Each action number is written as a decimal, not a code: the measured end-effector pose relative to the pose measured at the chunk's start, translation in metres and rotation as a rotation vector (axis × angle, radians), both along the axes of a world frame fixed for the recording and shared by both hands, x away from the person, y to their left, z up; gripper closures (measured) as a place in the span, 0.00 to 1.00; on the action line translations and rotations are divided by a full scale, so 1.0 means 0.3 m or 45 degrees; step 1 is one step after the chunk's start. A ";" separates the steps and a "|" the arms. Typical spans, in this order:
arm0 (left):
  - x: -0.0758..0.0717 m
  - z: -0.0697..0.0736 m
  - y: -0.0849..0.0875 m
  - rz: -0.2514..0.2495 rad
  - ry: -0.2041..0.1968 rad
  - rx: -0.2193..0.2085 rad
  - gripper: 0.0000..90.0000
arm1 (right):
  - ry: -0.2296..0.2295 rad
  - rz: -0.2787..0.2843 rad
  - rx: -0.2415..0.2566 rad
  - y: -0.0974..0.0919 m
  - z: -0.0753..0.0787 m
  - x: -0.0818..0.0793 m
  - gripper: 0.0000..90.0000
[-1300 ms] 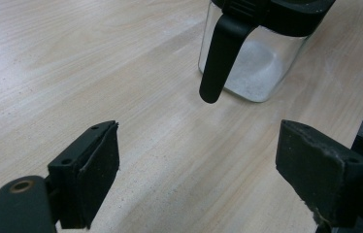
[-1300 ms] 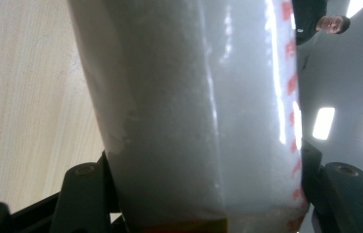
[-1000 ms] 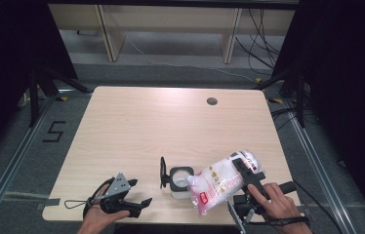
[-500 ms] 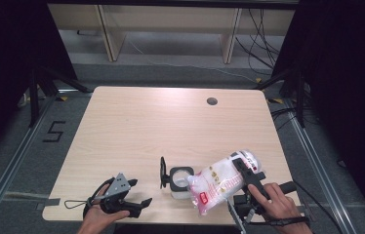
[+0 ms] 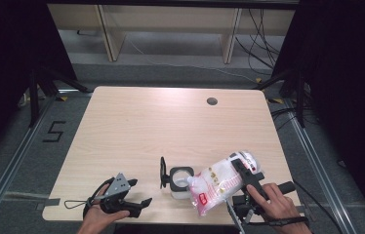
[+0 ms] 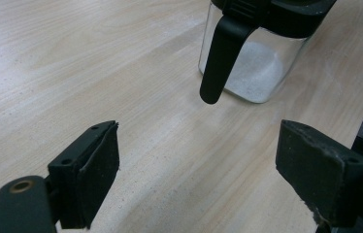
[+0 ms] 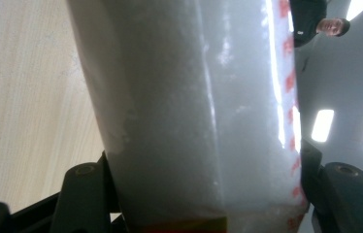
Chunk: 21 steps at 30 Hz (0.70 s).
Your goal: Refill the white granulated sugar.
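My right gripper has its fingers clamped on the bag (print unreadable), lying tilted, spout toward the jar, while my left gripper stands released.

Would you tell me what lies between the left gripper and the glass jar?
Only bare tabletop: the left gripper view shows the left gripper open, short of the jar.

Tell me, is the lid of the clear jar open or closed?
Open. The black lid stands upright beside the clear jar, the jar's mouth is uncovered, and the tilted bag points at it.
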<state>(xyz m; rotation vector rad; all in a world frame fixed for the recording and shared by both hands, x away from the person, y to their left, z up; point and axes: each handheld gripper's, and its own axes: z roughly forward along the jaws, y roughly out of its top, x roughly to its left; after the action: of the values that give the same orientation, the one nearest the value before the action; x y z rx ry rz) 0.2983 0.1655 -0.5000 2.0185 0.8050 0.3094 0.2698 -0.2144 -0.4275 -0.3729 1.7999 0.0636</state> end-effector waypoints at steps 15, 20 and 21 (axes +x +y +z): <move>0.000 0.000 0.000 0.000 0.000 -0.001 0.17 | 0.002 0.019 -0.012 0.005 -0.003 0.002 0.44; -0.001 -0.001 -0.001 -0.003 0.002 0.000 0.17 | 0.003 0.016 -0.046 0.009 0.001 0.001 0.44; -0.001 -0.001 -0.002 -0.002 0.003 -0.001 0.17 | 0.001 0.017 -0.045 0.009 0.002 0.001 0.44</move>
<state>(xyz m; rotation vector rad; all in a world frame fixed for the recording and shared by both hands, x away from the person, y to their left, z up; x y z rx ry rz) 0.2981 0.1651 -0.5003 2.0190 0.8050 0.3064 0.2699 -0.2116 -0.4270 -0.4105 1.8012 0.0410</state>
